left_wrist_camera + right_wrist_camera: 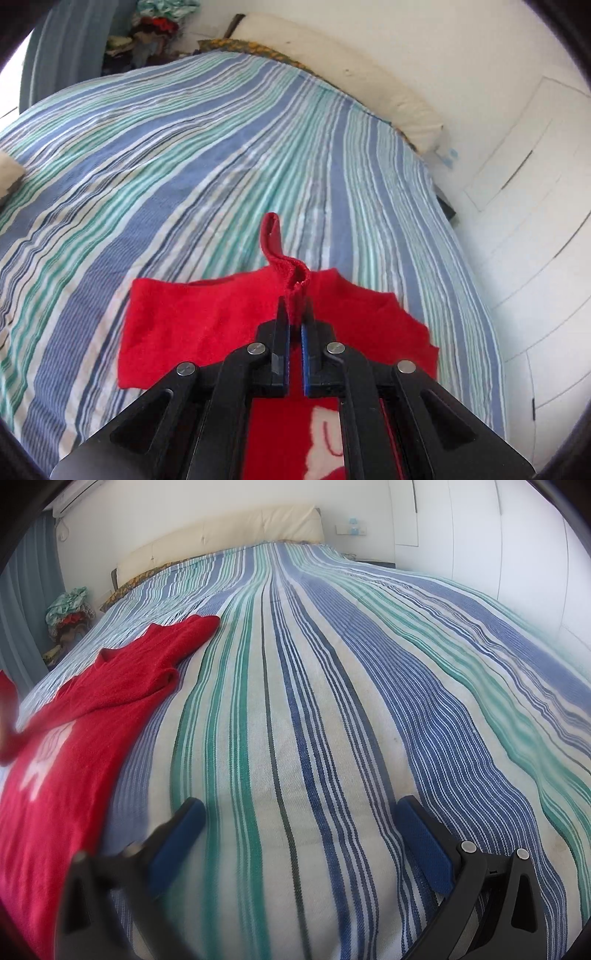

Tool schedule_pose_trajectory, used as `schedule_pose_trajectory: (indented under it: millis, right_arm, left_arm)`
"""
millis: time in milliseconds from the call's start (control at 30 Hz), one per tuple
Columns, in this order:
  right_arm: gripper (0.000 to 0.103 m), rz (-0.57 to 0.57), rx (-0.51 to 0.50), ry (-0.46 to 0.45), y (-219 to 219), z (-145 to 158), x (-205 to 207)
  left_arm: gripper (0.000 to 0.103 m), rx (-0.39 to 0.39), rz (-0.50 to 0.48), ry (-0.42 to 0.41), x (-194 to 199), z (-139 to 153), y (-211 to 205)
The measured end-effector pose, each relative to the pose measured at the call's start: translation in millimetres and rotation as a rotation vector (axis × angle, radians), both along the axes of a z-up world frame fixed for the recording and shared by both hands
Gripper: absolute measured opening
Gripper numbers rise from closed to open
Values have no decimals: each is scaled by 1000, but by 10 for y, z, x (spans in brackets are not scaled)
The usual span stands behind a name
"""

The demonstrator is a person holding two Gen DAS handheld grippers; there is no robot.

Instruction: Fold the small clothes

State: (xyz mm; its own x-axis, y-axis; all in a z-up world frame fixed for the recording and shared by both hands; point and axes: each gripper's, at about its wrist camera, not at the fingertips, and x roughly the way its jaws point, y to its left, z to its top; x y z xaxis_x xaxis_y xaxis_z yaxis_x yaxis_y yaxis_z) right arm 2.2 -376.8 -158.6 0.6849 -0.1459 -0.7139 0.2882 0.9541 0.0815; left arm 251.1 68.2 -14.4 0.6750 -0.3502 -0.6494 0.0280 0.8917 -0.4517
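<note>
A small red knitted top [207, 332] with a white motif lies on the striped bedspread [184, 155]. My left gripper [295, 314] is shut on a thin red edge of it, a strap or hem [275, 243] that stands up in a loop past the fingertips. In the right wrist view the same red top [74, 738] lies spread at the left, one sleeve [184, 635] stretched toward the headboard. My right gripper [299, 812] hovers wide open over bare bedspread [332, 701] to the right of the top, with nothing between its blue pads [424, 849].
A cream padded headboard [240, 528] stands at the far end of the bed. A heap of clothes [70, 609] sits on the far left beside a blue curtain [29, 590]. White wardrobe doors [498, 535] line the right side.
</note>
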Motion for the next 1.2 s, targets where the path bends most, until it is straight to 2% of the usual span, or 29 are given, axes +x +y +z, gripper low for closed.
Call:
schedule_pose_trajectory:
  millis: [67,167,233,300,367,400,433,533,600,667,767,833,867,1000,1100,1133,1167,1200]
  right_arm:
    - [102,0,-1,0,2,0,0]
    - [102,0,0,-1,1,1,0]
    - [102,-1,-3,-1,6,2,8]
    - [102,-2,-9,4,13,0,21]
    - [102,-2,-13,8,21,-2,32]
    - [102,-2,-14,9,21,-3,34]
    - [102,-2,-13,9,20,-4,35]
    - [102,-1,-9,7,12,-3,26]
    - [102,1,-5,1,5,-5,14]
    - [102,1,1,-6,-3,-6,-1]
    - [102,2,3,-10,-6,-5,-13]
    - [102,2,3,-10,-5,-5,-14]
    - [102,2,2,-10,-5,-5,-14]
    - [102,1,0,-8,-2,-5,-14]
    - [102,-2,-8,-1,6,-2,-11]
    - [102,-2,-10,1,9,-2,-11]
    - [102,-2,-12,3,12,-2,-3]
    - [102,-3,-13,4,13,-1,1]
  left_arm:
    - [2,29,-90,-31,13,158,-444]
    - [2,160,-244,-126,-91,371,-1166]
    - [4,252,-346,-140,-127,315,-1632]
    - [10,350,-425,-76,-78,18,-2037]
    - [50,464,-450,16,-89,-409,-2303]
    - [55,511,-443,34,-152,-585,-2352]
    - [55,526,-446,44,-247,-718,-2344]
    - [55,449,-473,52,-610,-879,-2095]
    - [58,406,-419,34,-744,-880,-1712]
    - [62,382,-302,35,-818,-879,-1187]
    - [61,390,-112,65,-736,-951,-394]
    - [61,382,-70,122,-626,-1067,-39]
    - [61,371,-84,140,-583,-1119,43]
    - [61,386,-216,142,-509,-1239,-147]
    - [59,468,-179,136,-282,-1324,-328]
    - [46,487,-132,138,-144,-1356,-302]
    - [15,498,-75,133,-69,-1381,-233]
    - [6,459,-29,134,-21,-1415,-105]
